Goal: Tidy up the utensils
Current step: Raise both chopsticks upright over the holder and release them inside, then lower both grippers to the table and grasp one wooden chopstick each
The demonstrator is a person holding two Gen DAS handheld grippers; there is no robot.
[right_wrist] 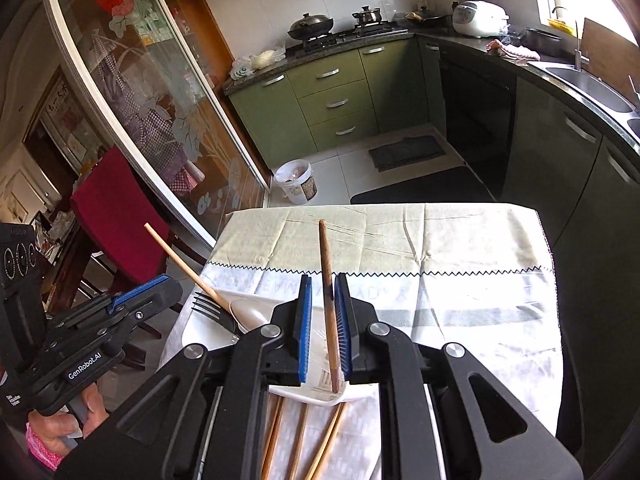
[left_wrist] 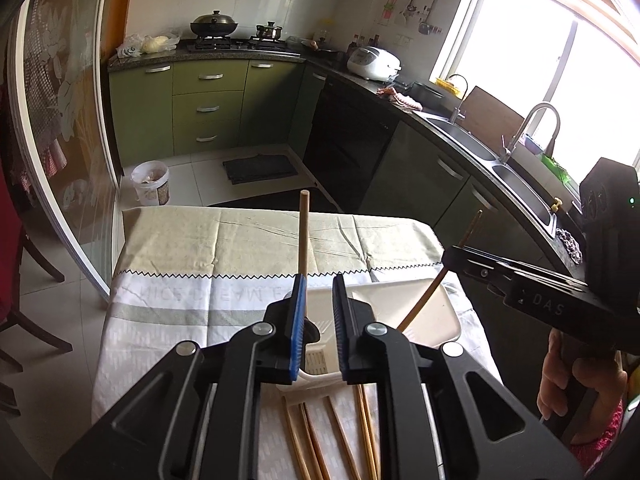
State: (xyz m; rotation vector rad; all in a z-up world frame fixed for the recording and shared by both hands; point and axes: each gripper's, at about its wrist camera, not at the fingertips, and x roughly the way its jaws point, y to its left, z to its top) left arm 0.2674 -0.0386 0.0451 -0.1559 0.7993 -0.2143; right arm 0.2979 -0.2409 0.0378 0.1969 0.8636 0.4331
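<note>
We've got fork (right_wrist: 208, 305) and spoon (right_wrist: 250, 314) in the white tray (left_wrist: 448, 320), left gripper (left_wrist: 318, 322) slack beside the wooden handle (left_wrist: 303, 236), right gripper (right_wrist: 323, 322) loose around a dark chopstick (right_wrist: 329, 312), more chopsticks (left_wrist: 332, 436) waiting underneath.

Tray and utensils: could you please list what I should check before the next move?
1. Left gripper jaws free of the wooden-handled spoon: ok, open.
2. Right gripper jaws free of the dark chopstick: ok, open.
3. Chopstick's lower end inside the white tray: ok.
4. Spoon's bowl in the tray beside the fork: ok.
5. Loose chopsticks cleared from the cloth: not ok, several lie before the tray.
6. Leaning utensils will stay put on withdrawal: cannot tell.
</note>
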